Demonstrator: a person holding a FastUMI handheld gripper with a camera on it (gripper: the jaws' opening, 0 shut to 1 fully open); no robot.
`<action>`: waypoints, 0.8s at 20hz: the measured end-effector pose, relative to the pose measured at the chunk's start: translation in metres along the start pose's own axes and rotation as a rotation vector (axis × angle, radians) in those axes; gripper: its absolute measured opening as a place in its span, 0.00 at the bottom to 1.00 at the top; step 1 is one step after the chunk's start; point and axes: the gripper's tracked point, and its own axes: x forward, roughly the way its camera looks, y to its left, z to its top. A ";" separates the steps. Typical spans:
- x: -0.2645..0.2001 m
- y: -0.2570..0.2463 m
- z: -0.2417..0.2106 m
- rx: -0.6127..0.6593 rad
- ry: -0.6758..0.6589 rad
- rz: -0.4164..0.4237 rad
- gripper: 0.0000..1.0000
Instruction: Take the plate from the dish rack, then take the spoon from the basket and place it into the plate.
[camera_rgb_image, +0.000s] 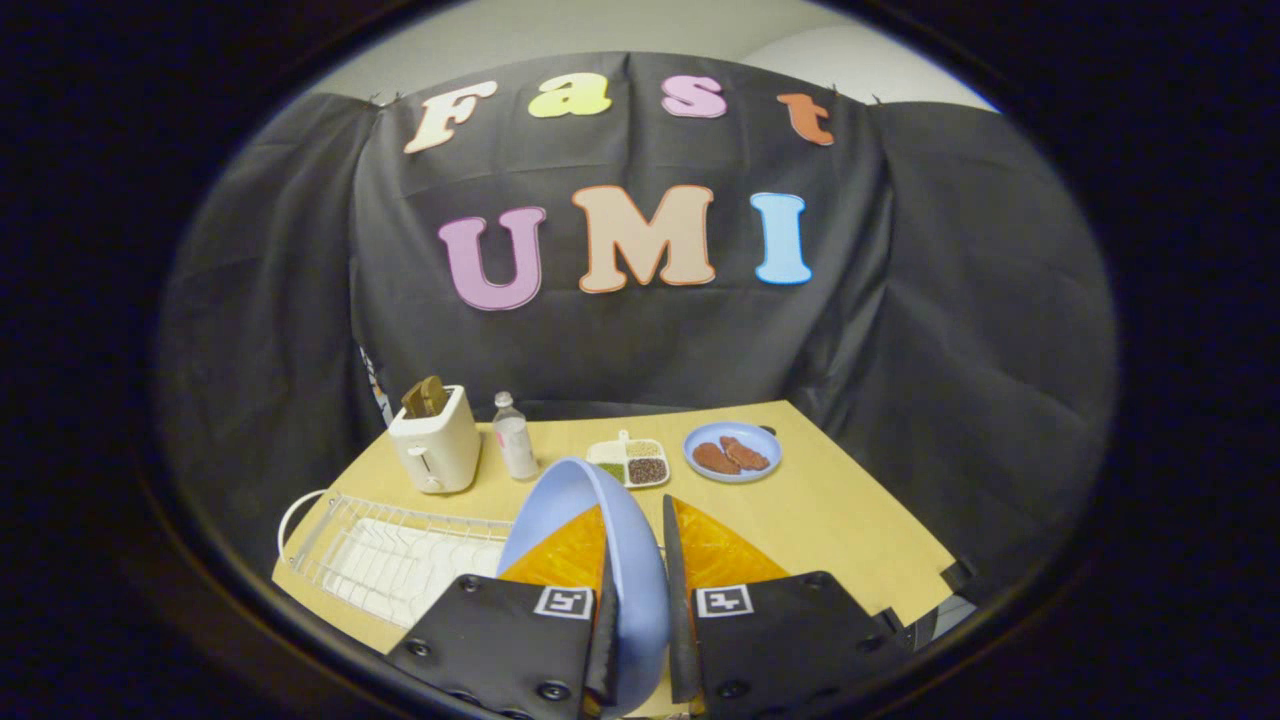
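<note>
A light blue plate (590, 500) stands on edge between my fingers, lifted above the table. My gripper (637, 560) is shut on the plate's rim, one finger on each face. The white wire dish rack (400, 555) lies below and to the left of the fingers, with no dishes in the part I see. The plate hides what lies right behind it.
On the wooden table (850, 520) beyond the fingers stand a white toaster (437, 445) with bread in it, a small clear bottle (515, 437), a divided tray of grains (632, 462) and a blue plate with brown food (733, 452). Black cloth walls close the back and sides.
</note>
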 end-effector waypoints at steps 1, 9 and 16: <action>-0.003 -0.014 -0.002 0.025 0.005 -0.002 0.23; -0.017 -0.093 -0.038 0.146 0.083 0.040 0.23; -0.017 -0.107 -0.099 0.236 0.182 0.131 0.23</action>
